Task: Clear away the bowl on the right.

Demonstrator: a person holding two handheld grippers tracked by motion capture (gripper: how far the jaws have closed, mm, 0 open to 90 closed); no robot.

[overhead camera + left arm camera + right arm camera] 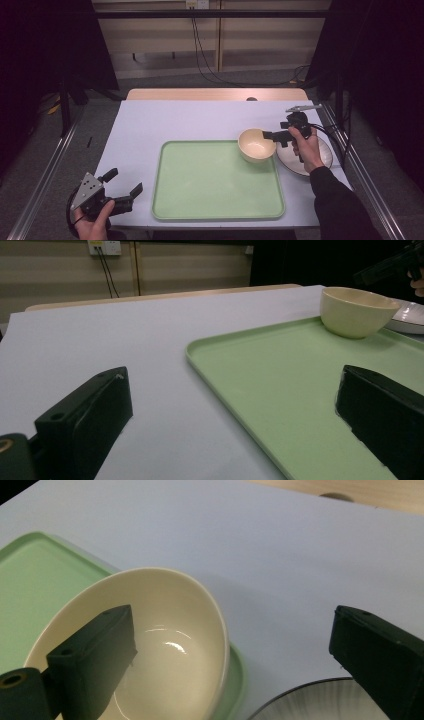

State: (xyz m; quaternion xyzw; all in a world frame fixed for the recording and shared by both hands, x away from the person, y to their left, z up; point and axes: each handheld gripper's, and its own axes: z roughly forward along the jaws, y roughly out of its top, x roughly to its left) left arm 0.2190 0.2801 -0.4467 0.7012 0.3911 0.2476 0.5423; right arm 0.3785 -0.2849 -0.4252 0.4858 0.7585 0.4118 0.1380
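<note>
Bowl [257,145] on the far right corner of the green tray [215,185], freed.
Right gripper [274,135] holds its fingers wide astride the bowl's rim, beside a plate [322,157]; left gripper [123,184], fingers wide, rests at the table's [165,120] near left.

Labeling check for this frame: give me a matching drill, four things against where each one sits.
Things:
1. bowl
2. plate
3. tray
4. left claw

Places:
A. middle of the table, nearer the person
B. on the table just right of the tray
C. near the table's front left corner, jaws open
D. at the tray's far right corner

Pairs: 1-D, 2-B, 3-A, 4-C
</note>
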